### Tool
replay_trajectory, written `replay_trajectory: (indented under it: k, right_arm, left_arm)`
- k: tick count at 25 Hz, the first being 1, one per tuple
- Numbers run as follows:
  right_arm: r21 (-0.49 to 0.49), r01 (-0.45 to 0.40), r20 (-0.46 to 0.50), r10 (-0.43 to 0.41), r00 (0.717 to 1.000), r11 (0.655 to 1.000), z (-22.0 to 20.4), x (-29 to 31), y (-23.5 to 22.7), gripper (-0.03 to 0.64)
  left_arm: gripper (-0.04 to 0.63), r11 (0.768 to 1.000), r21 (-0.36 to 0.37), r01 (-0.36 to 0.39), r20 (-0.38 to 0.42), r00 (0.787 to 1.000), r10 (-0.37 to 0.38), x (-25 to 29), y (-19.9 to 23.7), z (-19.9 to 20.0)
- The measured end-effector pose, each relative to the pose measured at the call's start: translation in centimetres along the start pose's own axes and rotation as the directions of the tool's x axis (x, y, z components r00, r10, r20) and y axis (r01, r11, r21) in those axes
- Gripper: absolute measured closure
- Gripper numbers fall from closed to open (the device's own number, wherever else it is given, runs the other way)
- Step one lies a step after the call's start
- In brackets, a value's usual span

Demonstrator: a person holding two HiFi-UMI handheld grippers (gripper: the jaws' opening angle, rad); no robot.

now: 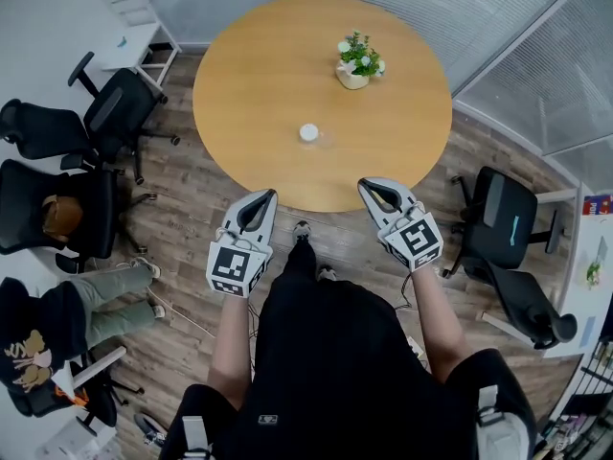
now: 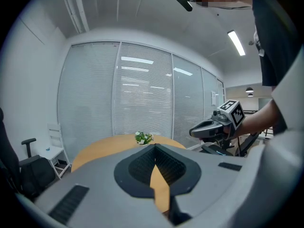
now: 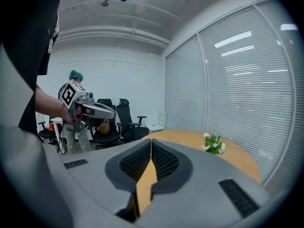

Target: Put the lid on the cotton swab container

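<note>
A small white round piece (image 1: 308,132), either the lid or the cotton swab container, lies near the middle of the round wooden table (image 1: 259,75). Something faint and clear (image 1: 329,141) sits just to its right; it is too small to make out. My left gripper (image 1: 261,200) hovers at the table's near edge, shut and holding nothing, well short of the white piece. My right gripper (image 1: 373,188) hangs beside it at the same edge, also shut and holding nothing. In the left gripper view the jaws (image 2: 154,147) meet tip to tip. The right gripper view shows its own jaws (image 3: 150,141) closed too.
A small potted plant (image 1: 357,62) stands at the table's far right. Black office chairs (image 1: 105,113) crowd the left side, another chair (image 1: 503,218) is at the right. A seated person's legs (image 1: 115,290) show at the lower left. Blinds cover the glass walls (image 2: 142,94).
</note>
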State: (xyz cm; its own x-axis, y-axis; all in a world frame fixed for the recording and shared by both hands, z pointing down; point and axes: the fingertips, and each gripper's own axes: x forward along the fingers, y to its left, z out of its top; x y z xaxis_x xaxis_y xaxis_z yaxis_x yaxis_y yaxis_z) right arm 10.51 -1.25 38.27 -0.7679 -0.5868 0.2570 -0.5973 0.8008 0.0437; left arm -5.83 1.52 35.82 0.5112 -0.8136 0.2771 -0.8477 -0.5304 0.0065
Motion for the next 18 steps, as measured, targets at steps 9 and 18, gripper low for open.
replay_trajectory:
  k: [9, 18]
  right_arm:
    - [0.027, 0.034, -0.071, -0.032, 0.997, 0.999, -1.4, 4.2, -2.1, 0.612]
    - [0.043, 0.084, -0.139, -0.077, 0.987, 0.996, -2.7, 8.3, -4.5, 0.612]
  left_arm:
    - [0.591, 0.998, -0.015, 0.066, -0.043, 0.997, -0.067, 4.2, 4.3, -1.5]
    - [0.591, 0.984, -0.003, 0.177, -0.133, 0.975, -0.176, 9.3, 7.3, -5.3]
